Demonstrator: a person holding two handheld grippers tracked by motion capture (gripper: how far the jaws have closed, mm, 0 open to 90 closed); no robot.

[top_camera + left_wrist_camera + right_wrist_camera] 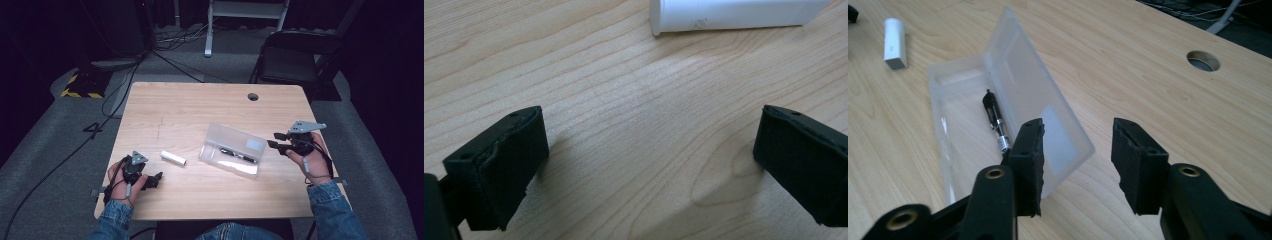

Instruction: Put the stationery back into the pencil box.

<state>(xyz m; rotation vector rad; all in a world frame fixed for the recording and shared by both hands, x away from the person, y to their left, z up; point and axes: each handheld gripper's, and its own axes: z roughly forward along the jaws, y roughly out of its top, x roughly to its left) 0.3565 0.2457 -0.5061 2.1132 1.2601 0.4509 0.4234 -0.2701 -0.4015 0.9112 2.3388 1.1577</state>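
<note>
Near the surface's (165, 110) right edge, the right tool (1077, 150) is hanging released beside the open clear pen case (231, 149), pen (996, 122) inside; the left tool (644, 165) is idling released, facing the white tube (734, 14).

The table (190, 107) is pale wood-grain, smooth and matt. The case (1013, 75) is clear, glossy plastic, slightly frosted. The pen (995, 120) in it looks black with a shiny metal band. The tube (734, 12) is smooth white plastic. Sleeves (332, 210) are denim.
</note>
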